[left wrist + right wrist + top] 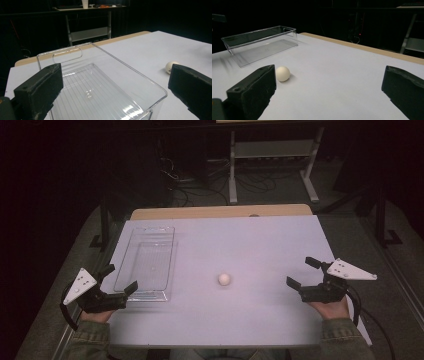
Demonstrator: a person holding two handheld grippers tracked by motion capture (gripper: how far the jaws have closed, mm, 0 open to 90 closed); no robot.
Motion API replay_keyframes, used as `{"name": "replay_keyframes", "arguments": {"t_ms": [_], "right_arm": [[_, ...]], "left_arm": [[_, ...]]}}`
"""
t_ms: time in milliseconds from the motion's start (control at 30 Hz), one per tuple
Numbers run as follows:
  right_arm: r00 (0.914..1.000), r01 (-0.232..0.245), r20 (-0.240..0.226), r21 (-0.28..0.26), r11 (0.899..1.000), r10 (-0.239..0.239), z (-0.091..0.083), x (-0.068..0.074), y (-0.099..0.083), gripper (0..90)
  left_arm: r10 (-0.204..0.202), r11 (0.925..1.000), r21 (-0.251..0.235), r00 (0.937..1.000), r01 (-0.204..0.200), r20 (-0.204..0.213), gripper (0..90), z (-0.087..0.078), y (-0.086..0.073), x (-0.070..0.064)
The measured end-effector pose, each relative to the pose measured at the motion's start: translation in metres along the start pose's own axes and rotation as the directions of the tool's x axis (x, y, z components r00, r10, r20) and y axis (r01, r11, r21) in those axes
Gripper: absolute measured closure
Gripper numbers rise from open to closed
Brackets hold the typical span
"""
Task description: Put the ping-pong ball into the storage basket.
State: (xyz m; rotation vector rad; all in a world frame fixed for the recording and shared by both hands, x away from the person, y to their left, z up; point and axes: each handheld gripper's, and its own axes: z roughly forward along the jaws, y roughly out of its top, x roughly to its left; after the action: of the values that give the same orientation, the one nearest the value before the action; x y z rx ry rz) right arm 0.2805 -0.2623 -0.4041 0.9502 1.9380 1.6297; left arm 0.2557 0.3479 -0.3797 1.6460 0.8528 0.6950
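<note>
On the white table [260, 245], a ball [224, 279].

White table [260, 320]: clear plastic bin [145, 265] at left, white ball [224, 279] near middle.

A pale lilac sheet [260, 250] covers the wooden counter [200, 212], behind which a white metal shelf frame [272, 150] stands on the dark floor amid tangled cables [200, 185], and a white cup [85, 3] sits on a far bench [75, 8].
</note>
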Motion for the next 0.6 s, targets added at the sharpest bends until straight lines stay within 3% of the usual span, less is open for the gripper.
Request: {"name": "replay_keyframes", "arguments": {"t_ms": [300, 500, 600], "right_arm": [[1.0000, 0.003, 0.001, 0.002, 1.000, -0.003, 0.000, 0.001, 0.000, 0.0], [1.0000, 0.004, 0.006, -0.005, 1.000, -0.004, -0.001, 0.000, 0.000, 0.0], [0.9999, -0.014, 0.001, -0.017, 1.000, 0.014, -0.002, 0.000, -0.001, 0.0]], "left_arm": [[-0.005, 0.9997, 0.024, 1.0000, 0.005, -0.001, 0.0, -0.002, 0.001, 0.002], [-0.023, 0.9990, 0.040, 0.9994, 0.022, 0.027, 0.0, -0.001, 0.007, 0.002], [-0.008, 0.9985, 0.054, 0.9993, 0.006, 0.035, 0.0, 0.000, 0.013, 0.001]]}}
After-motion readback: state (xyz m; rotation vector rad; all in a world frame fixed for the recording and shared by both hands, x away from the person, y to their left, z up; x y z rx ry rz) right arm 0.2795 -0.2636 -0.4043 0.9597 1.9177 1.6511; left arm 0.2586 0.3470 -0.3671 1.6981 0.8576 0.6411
